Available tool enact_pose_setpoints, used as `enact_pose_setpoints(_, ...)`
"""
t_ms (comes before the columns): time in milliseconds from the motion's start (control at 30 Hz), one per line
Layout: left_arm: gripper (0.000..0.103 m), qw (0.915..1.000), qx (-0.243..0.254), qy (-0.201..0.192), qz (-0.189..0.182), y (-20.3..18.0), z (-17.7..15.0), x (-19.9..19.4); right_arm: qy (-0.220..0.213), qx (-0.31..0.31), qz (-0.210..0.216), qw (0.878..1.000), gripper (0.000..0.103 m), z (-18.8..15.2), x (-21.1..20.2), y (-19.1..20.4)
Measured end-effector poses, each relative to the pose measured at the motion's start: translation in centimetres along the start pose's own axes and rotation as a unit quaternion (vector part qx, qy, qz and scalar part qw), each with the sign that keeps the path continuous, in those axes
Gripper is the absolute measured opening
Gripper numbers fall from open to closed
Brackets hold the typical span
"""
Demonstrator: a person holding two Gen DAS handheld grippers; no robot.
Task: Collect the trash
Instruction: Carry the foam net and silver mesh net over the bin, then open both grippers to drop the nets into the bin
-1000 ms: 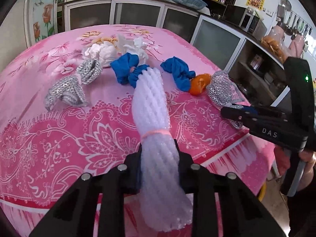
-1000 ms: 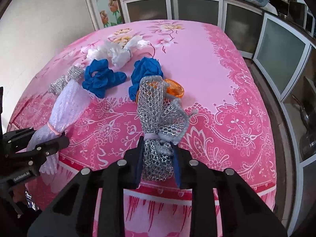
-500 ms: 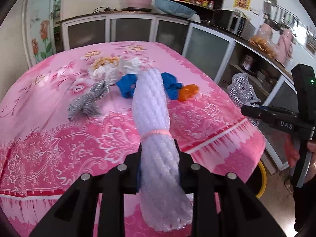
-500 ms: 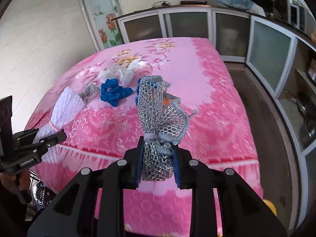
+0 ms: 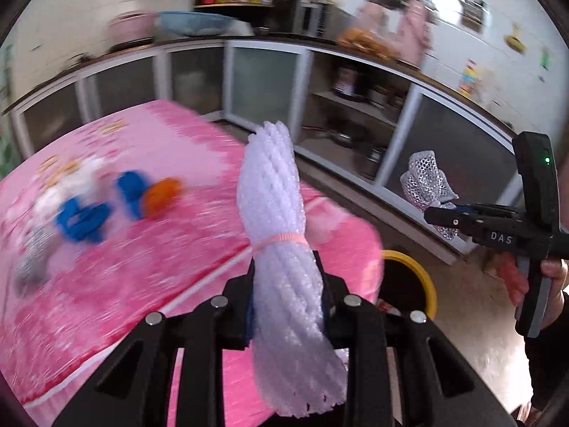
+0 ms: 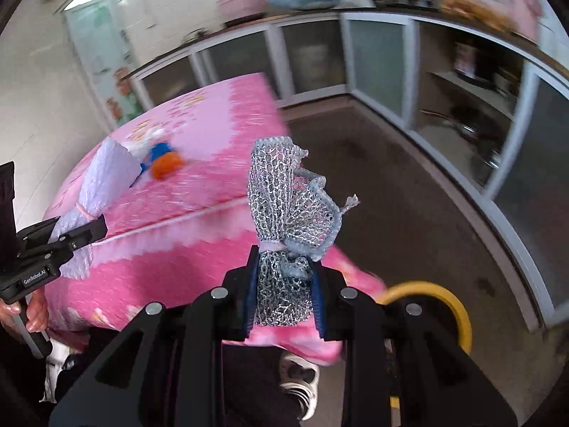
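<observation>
Left gripper clamped on white foam-net bundle, ribbed, pink-banded. Right gripper clamped on silver mesh bundle, crinkled. Both beside yellow-rimmed bin.

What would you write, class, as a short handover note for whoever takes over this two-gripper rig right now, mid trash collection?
Left gripper: shut on the white foam net bundle, held off the table.
Right gripper: shut on the silver mesh bundle, also off the table.
Yellow-rimmed bin: on the floor past the table corner, below both grippers.
Done: two pieces picked up, neither dropped in yet.
Left on the pink tablecloth: blue pieces, an orange piece, white crumpled pieces and a silver piece, all blurred.
</observation>
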State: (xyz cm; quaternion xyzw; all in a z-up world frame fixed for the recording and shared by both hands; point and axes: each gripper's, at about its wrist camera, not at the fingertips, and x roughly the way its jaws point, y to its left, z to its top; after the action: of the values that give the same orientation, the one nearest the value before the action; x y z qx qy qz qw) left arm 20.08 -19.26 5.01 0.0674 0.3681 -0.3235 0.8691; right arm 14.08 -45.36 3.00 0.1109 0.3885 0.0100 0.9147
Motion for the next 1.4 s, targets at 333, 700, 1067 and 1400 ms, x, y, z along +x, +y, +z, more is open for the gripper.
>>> enact_pose_setpoints(333, 0.025, 0.9906, 0.095, 0.028, -0.094, -11.2, 2.3, 6.9, 0.011, 0.101, -0.068, 0.992, 0.024, -5.6, -2.2, -9.9)
enact_pose_setpoints(700, 0.025, 0.9739, 0.141, 0.097, -0.149, -19.0, 1.1, 15.1, 0.050, 0.173, -0.092, 0.979, 0.024, -10.7, 1.0, -16.2)
enact_pose_setpoints(1067, 0.025, 0.9626, 0.146, 0.161, -0.162, -22.7, -0.2, 23.3, 0.091, 0.208, -0.109, 0.968, 0.024, -13.8, 4.1, -20.1)
enact_pose_setpoints(1400, 0.071, 0.9620, 0.134, 0.178, -0.158, -23.7, -0.6, 26.3, 0.125, 0.226, -0.134, 0.957, 0.045, -15.9, 6.1, -22.4)
